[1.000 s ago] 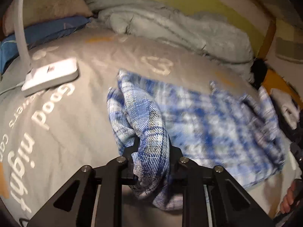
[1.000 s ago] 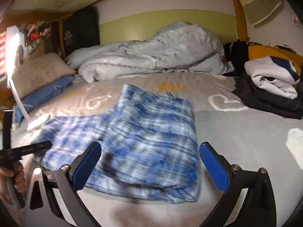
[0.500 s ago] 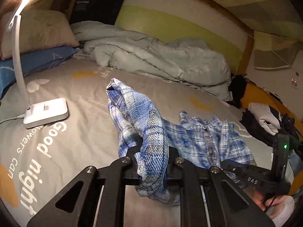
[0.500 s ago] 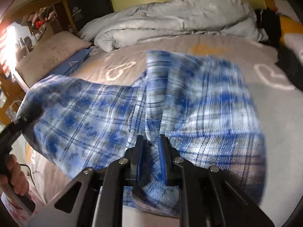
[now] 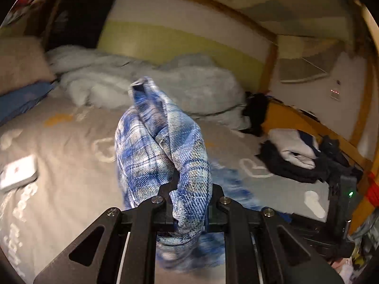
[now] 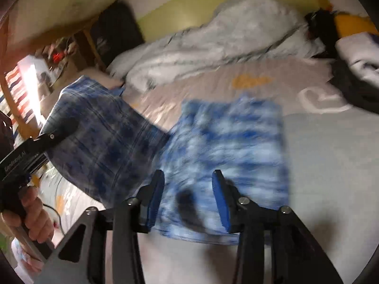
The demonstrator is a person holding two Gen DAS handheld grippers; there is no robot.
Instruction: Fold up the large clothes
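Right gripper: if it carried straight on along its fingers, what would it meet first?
Most likely the blue plaid shirt, which lies on the bed directly between and ahead of the right gripper's open pads. Blur leaves the gap uncertain.

2 grippers are showing: the left gripper (image 5: 189,203) and the right gripper (image 6: 188,194). 1 plaid shirt (image 5: 163,151) is hanging over the bed (image 5: 71,165). 1 duvet (image 5: 146,87), 2 pillows (image 5: 21,71) and 1 clothes pile (image 5: 291,158) are lying there.
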